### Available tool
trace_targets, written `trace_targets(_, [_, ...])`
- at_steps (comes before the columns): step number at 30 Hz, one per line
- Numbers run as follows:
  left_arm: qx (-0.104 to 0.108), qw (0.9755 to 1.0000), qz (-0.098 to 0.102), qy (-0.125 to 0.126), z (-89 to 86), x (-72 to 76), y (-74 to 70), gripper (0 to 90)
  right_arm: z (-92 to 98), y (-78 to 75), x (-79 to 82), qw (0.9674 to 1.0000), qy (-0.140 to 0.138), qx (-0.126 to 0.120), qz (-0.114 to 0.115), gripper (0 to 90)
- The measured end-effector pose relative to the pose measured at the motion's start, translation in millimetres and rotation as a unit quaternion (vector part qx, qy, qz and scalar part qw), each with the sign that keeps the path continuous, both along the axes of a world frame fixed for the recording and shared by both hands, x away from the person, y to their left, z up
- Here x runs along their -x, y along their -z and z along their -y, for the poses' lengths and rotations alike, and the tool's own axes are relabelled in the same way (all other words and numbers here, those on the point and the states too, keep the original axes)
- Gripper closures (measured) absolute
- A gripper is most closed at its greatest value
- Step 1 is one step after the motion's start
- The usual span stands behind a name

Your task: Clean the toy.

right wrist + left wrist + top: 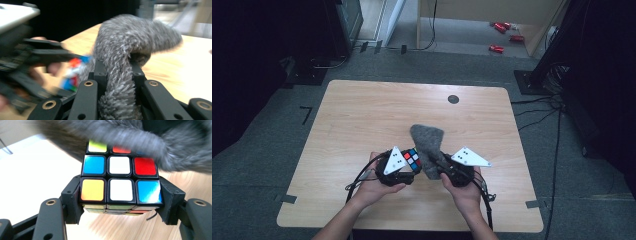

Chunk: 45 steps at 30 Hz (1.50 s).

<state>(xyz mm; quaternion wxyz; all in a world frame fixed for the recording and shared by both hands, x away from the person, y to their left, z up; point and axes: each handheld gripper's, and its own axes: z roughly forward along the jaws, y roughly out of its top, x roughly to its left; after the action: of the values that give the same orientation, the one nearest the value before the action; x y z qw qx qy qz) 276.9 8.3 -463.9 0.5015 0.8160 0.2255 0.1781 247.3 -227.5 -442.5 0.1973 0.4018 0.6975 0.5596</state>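
A person stands at a light wooden desk (362,115) and holds one claw in each hand. The left claw (404,170) is clamped on a puzzle cube (412,160) with coloured stickers. In the left gripper view, the two black jaws press on the left side and the right side of the cube (120,182), near its lower row. The face toward the camera shows an orange, a white and a blue sticker in the near row, then blue, white and red in the middle row. The far row is partly covered by a grey cloth (140,142), which lies over the far edge of the cube and looks blurred.

The right claw (444,167) is clamped on this grey fuzzy cloth (428,145). In the right gripper view the cloth (125,55) passes between the two jaws, which squeeze it, then it rises and bends over to the right. Behind it, to the left, the cube (73,72) and the left claw (37,60) appear blurred.

In the high view, both claws are above the near middle part of the desk, close to each other. The cube is held above the desk, just left of the cloth and touching it. The cloth stands up from the right claw and leans away from the person. A small dark round cap (453,99) sits in the desk near its far edge.
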Motion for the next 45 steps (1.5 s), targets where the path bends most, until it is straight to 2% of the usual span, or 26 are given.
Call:
trace_targets(1, [0.013,0.9999,0.001,0.002,-2.1,-0.6,-1.3,35.0,5.3,1.0,-1.0,0.9999,0.013,-0.003,-0.003,74.7])
trace_targets(3, [0.054,0.9984,0.006,0.017,-7.9,-0.6,-5.1,35.0,7.5,4.7,-2.6,0.9998,0.006,-0.012,-0.011,74.7])
trace_targets(5, [0.057,0.9981,0.016,0.019,-10.4,-0.4,-6.4,34.8,5.9,10.3,-3.6,0.9996,-0.002,-0.025,-0.014,75.0])
trace_targets(8, [0.099,0.9947,0.009,0.023,-17.6,-2.1,-6.0,34.8,9.1,14.8,-7.8,0.9981,-0.014,-0.049,-0.034,74.9])
trace_targets(9, [0.105,0.9941,0.007,0.026,-18.7,-2.8,-6.1,34.8,11.3,15.1,-8.6,0.9975,-0.016,-0.058,-0.038,74.9])
trace_targets(10, [0.105,0.9939,0.007,0.031,-19.1,-3.5,-6.0,34.9,13.2,14.6,-9.1,0.9966,-0.021,-0.068,-0.041,74.9])
trace_targets(13, [0.072,0.9961,0.024,0.046,-13.8,-0.1,-1.6,34.9,16.5,6.7,-7.0,0.9925,-0.045,-0.108,-0.035,74.8])
trace_targets(14, [0.068,0.9962,0.025,0.048,-12.3,0.6,-0.6,34.9,13.9,3.3,-5.1,0.9914,-0.057,-0.113,-0.031,74.9])
trace_targets(16, [0.068,0.9960,0.030,0.049,-11.4,1.7,0.1,34.9,10.6,0.2,-2.3,0.9928,-0.051,-0.106,-0.022,75.1])
trace_targets(17, [0.073,0.9954,0.033,0.051,-12.2,2.1,-0.8,34.9,11.0,0.3,-2.7,0.9923,-0.052,-0.110,-0.024,75.2])
trace_targets(19, [0.095,0.9931,0.032,0.062,-15.1,3.0,-4.2,34.9,14.7,3.9,-6.0,0.9911,-0.050,-0.117,-0.039,75.3])
trace_targets(21, [0.105,0.9919,0.031,0.065,-17.0,2.9,-6.4,34.8,17.9,10.5,-9.8,0.9900,-0.042,-0.122,-0.058,75.2])
trace_targets(23, [0.104,0.9921,0.028,0.065,-17.0,2.0,-5.1,34.8,19.3,14.2,-12.1,0.9886,-0.041,-0.126,-0.072,75.2])
trace_targets(25, [0.095,0.9930,0.025,0.066,-14.8,1.9,-2.5,34.9,18.1,11.7,-10.5,0.9896,-0.040,-0.123,-0.064,75.2])
trace_targets(27, [0.079,0.9944,0.027,0.064,-11.5,2.9,0.0,34.9,15.8,5.8,-7.2,0.9890,-0.049,-0.130,-0.051,75.1])
trace_targets(29, [0.082,0.9942,0.029,0.064,-11.5,3.7,-0.5,34.9,13.0,0.9,-4.0,0.9902,-0.051,-0.124,-0.040,75.2])
trace_targets(32, [0.104,0.9925,0.031,0.055,-17.9,1.8,-5.2,34.9,14.2,3.8,-6.6,0.9908,-0.048,-0.117,-0.047,75.4])
trace_targets(33, [0.115,0.9919,0.031,0.044,-21.1,-0.1,-7.3,34.9,15.3,8.4,-9.0,0.9935,-0.032,-0.095,-0.054,75.5])
trace_targets(34, [0.124,0.9914,0.029,0.028,-24.9,-2.5,-9.5,34.9,16.5,13.3,-10.7,0.9942,-0.022,-0.085,-0.062,75.5])
trace_targets(36, [0.157,0.9875,0.014,0.000,-34.1,-8.1,-13.0,34.9,18.5,22.9,-13.6,0.9922,-0.026,-0.096,-0.076,75.5])
trace_targets(37, [0.176,0.9844,0.004,-0.006,-38.3,-10.4,-14.0,35.0,16.7,25.7,-14.0,0.9931,-0.028,-0.086,-0.076,75.3])
trace_targets(38, [0.192,0.9814,-0.005,-0.008,-40.9,-12.1,-14.7,35.0,13.3,27.4,-13.8,0.9942,-0.035,-0.075,-0.069,75.1])
trace_targets(39, [0.200,0.9797,-0.013,-0.007,-42.0,-13.3,-15.0,35.0,8.8,28.6,-13.0,0.9950,-0.045,-0.067,-0.058,74.6])
trace_targets(42, [0.208,0.9778,-0.028,-0.007,-39.7,-13.5,-14.5,34.9,-6.3,30.4,-8.1,0.9958,-0.078,-0.047,-0.011,72.9])
trace_targets(44, [0.212,0.9759,-0.047,-0.017,-37.6,-14.6,-13.7,35.0,-17.7,32.0,-3.4,0.9946,-0.099,-0.031,0.014,72.4])
trace_targets(45, [0.212,0.9758,-0.051,-0.019,-37.3,-14.9,-13.4,35.0,-24.1,33.5,-0.9,0.9940,-0.105,-0.015,0.026,72.4])
